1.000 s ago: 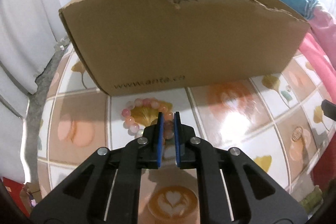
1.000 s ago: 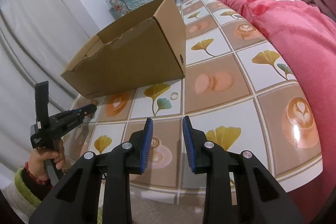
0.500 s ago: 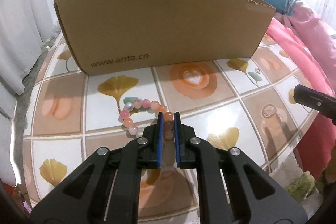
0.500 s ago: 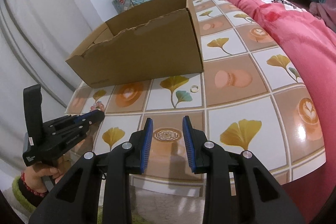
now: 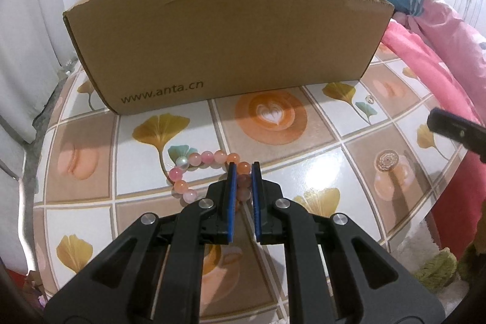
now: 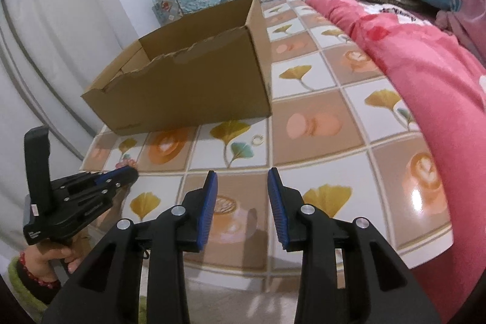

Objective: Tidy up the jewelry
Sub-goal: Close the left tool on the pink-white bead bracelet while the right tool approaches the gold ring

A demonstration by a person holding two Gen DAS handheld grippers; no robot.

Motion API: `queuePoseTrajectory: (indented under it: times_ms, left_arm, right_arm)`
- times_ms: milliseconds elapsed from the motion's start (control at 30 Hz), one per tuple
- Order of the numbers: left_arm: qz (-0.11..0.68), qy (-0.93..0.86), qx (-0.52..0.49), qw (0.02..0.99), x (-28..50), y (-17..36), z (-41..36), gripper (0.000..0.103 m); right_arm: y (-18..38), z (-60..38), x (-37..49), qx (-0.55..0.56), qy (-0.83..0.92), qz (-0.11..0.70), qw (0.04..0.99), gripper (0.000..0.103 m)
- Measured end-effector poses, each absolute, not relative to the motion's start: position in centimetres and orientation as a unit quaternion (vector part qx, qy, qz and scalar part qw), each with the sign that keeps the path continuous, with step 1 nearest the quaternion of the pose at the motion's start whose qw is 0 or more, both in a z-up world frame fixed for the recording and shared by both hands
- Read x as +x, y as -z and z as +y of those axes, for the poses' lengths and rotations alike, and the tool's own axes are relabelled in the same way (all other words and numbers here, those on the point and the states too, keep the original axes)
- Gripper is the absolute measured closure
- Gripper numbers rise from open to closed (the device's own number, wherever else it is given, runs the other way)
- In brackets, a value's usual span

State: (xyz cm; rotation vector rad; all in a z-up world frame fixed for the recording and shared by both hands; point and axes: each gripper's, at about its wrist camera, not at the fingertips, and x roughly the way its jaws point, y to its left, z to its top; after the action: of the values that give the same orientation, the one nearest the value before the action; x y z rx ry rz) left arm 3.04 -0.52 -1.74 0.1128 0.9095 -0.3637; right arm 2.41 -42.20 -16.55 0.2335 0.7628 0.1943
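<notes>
Since a second ago the left gripper (image 5: 242, 169) has drawn back from the cardboard box (image 5: 224, 44), dragging the bead bracelet (image 5: 194, 169) along the counter (image 5: 319, 154). Its fingers are clamped on 1 or 2 beads; the loop trails left on the tiles. Meanwhile the right gripper (image 6: 243, 176) is opening, holding nothing. Beyond it lies a small ring (image 6: 257, 138). Those beads look light, smooth and slippery on a floppy string; pinching across the strand seems safest.

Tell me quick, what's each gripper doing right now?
Left gripper: shut on the beaded bracelet.
Right gripper: jaws opening, nothing between them, over the tiled table.
</notes>
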Motion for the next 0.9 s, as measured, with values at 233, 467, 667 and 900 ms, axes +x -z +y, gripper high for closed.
queuePoseTrajectory:
  times_ms: [233, 467, 667, 900]
  left_arm:
    - [0.437, 0.172, 0.043, 0.882, 3.2, 1.9, -0.5, 0.094]
    - [0.437, 0.176, 0.045, 0.881, 3.4, 1.9, -0.3, 0.094]
    - [0.436, 0.175, 0.051, 0.881, 3.3, 1.9, -0.5, 0.094]
    - [0.437, 0.174, 0.055, 0.881, 3.3, 1.8, -0.8, 0.094]
  right_arm:
    - [17.4, -42.5, 5.1, 0.114, -0.084, 0.378, 0.915, 0.069]
    - [18.2, -40.3, 7.0, 0.084, -0.084, 0.380, 0.918, 0.071]
    - [18.8, -39.4, 8.3, 0.044, -0.077, 0.380, 0.921, 0.079]
    - [19.3, -38.7, 9.1, -0.026, -0.084, 0.378, 0.921, 0.081]
